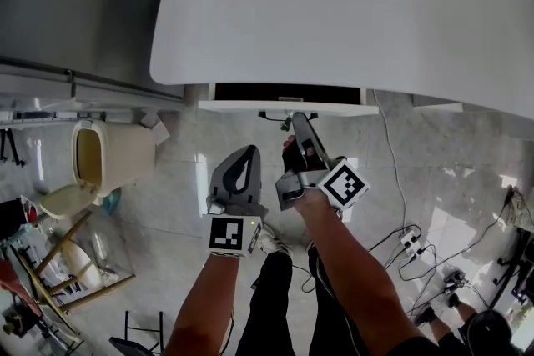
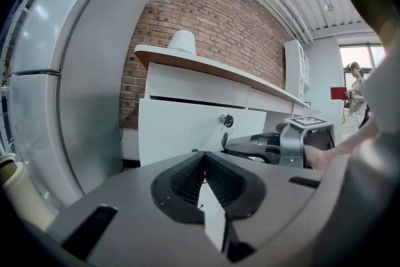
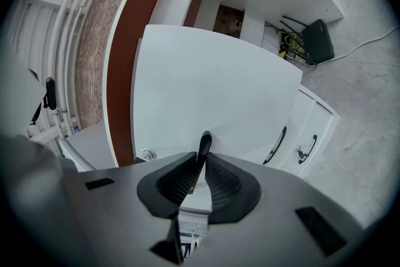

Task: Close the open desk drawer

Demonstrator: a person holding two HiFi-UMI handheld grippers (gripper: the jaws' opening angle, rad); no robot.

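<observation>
Right tool (image 3: 200, 161) seemingly on drawer handle (image 3: 204, 142)

White table (image 1: 350, 4), brown edge band. White drawer (image 1: 288, 107) front; black drawer handle (image 3: 204, 146). Grey left gripper (image 1: 247, 156) and right gripper (image 1: 298, 122); black ribbed fingers (image 2: 186, 181); black-and-white square markers on cubes. Grey marbled floor (image 1: 467, 171). Red-brown brick wall (image 2: 206, 15).

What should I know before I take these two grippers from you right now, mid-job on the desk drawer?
Right gripper: shut on the black handle of the drawer.
Left gripper: shut, empty, beside the right, off the drawer.
The drawer is partly out from under the white desk, dark gap above its front.
Done: handle gripped. Left: push the drawer fully in, then release.
</observation>
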